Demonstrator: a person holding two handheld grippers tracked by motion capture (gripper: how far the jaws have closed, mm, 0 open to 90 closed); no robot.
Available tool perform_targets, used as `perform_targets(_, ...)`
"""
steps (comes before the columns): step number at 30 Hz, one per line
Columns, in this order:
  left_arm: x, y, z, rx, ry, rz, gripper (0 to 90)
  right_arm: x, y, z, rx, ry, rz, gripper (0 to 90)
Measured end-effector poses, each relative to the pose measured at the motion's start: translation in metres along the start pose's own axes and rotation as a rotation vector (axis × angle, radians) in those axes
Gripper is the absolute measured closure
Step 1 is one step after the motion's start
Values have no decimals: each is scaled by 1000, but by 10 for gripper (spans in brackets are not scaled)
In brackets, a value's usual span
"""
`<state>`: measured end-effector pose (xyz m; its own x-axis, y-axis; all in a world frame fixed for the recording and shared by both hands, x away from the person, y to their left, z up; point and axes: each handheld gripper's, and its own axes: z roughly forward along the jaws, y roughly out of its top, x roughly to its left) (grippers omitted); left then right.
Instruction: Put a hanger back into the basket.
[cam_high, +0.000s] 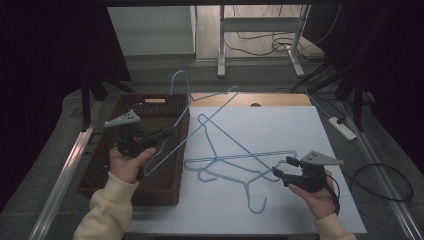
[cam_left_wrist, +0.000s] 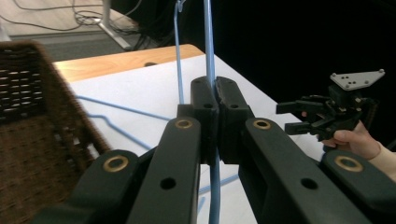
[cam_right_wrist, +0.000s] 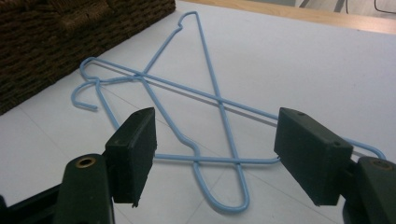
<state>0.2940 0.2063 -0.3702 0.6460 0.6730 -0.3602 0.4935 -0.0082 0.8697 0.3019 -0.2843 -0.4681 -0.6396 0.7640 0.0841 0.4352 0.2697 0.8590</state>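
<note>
Blue wire hanger (cam_high: 210, 112) is pinched tight in your left tongs (cam_high: 170, 132), lifted over the wicker basket (cam_high: 165, 187) at the surface's left edge, its hook past the far edge. Your right tongs (cam_high: 281, 168) are spread wide, hovering by two more blue hangers (cam_high: 235, 160) lying crossed mid-surface.

A basket (cam_high: 150, 150) sits at the table's (cam_high: 300, 150) left edge. Above the basket, the left gripper (cam_high: 170, 132) grips one hanger (cam_high: 210, 117) by its wire; it slants up over the basket's right rim, hook (cam_high: 177, 80) toward the far side. Right of the basket, two hangers (cam_high: 235, 160) lie crossed on the table. The right gripper (cam_high: 282, 169) hovers at their right end, jaws apart.
</note>
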Motion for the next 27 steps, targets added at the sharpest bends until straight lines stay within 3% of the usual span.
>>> perform_targets(8, 23, -6, -20, -15, 76, -10, 871, -2, -4, 2, 15, -10, -2, 302)
perform_targets(21, 53, -15, -49, -43, 138, -17, 871, -2, -6, 5, 33, -8, -3, 301)
perform_targets(27, 69, -24, -63, -36, 186, -27, 871, -2, -7, 6, 36, -7, -3, 300)
